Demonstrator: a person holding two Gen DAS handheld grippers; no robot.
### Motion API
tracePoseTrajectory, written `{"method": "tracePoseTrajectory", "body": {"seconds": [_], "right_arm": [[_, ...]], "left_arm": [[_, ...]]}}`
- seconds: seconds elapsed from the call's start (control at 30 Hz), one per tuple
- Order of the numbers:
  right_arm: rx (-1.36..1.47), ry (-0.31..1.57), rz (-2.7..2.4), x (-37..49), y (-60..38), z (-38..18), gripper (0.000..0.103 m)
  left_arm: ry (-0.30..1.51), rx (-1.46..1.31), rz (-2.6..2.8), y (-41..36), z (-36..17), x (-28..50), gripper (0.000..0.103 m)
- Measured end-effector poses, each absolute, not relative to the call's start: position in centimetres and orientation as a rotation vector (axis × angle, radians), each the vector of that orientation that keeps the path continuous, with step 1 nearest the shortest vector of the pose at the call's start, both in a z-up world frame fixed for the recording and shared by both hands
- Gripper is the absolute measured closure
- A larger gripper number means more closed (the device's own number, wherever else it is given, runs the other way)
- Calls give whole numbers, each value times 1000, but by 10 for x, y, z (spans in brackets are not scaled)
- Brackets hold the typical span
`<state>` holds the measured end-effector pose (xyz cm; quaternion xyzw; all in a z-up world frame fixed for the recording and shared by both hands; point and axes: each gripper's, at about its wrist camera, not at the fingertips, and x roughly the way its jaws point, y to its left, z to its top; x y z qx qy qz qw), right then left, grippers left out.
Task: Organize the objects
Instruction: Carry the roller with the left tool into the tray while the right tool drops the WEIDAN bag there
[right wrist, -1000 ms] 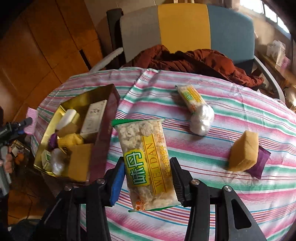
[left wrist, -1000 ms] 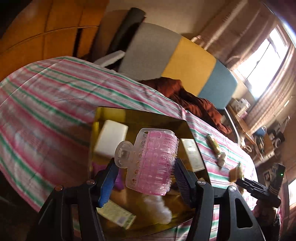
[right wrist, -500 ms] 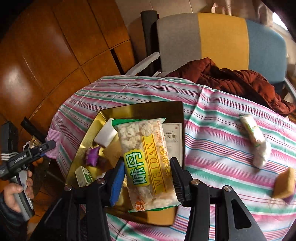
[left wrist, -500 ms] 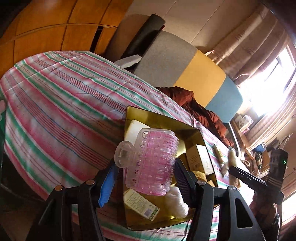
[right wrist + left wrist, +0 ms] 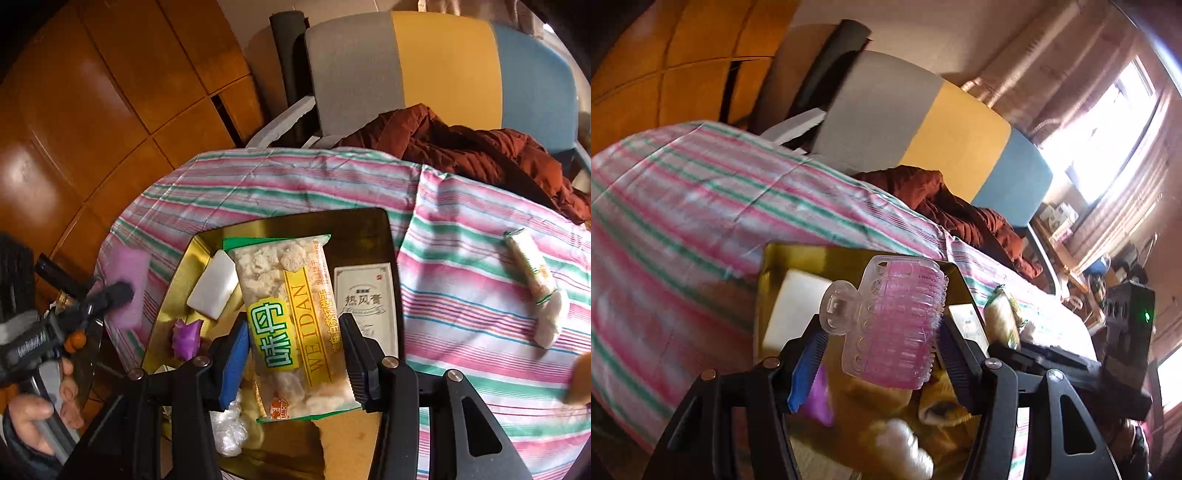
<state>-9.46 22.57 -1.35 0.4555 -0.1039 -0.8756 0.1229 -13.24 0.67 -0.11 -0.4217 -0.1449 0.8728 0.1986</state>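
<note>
My left gripper is shut on a pink hair roller with a clear clip and holds it above the near side of the gold tray. My right gripper is shut on a clear snack bag with a yellow label and holds it over the gold tray. The tray holds a white block, a white printed box, a purple piece and other small items. The left gripper with the roller shows at the tray's left in the right wrist view.
The round table has a pink and green striped cloth. A small wrapped snack lies on the cloth right of the tray. A grey, yellow and blue chair with a brown jacket stands behind the table. Wooden panels are on the left.
My right gripper has carried the snack bag left, from over the cloth to over the tray. My left gripper has shifted around the tray's near side, still holding the roller.
</note>
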Motion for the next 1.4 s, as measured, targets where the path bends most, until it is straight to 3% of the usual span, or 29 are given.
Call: {"method": "tracePoseTrajectory", "body": {"seconds": [0.27,0.33,0.43,0.8,0.87,0.97,1.07,1.2,1.4], "right_arm": [[1364,-330,-2521,-102,223,-30,55],[1364,-328,-2517,-105,219,-32,55],[1361,-295,-2507,-112,209,-34,55],[1346,32,-2419,-116,148,-46,54],[1345,42,-2351,-119,139,-51,53],[1352,63,-2372,-123,133,-58,38],[1379,-2,-2274,-118,129,-66,38],[1445,153,-2223,-98,115,-81,37],[1430,-12,-2155,-74,128,-76,34]], "left_arm": [[-236,-1189,2443,50,-14,-195,40],[-240,-1219,2464,51,-23,-206,30],[-288,-1223,2508,42,-27,-209,22],[-433,-1222,2597,-16,-23,-167,22],[-469,-1226,2599,-24,-25,-154,22],[-520,-1240,2586,-34,-29,-134,22],[-560,-1267,2562,-42,-34,-119,22],[-589,-1290,2554,-49,-40,-105,22],[-506,-1244,2609,-49,-31,-82,22]]}}
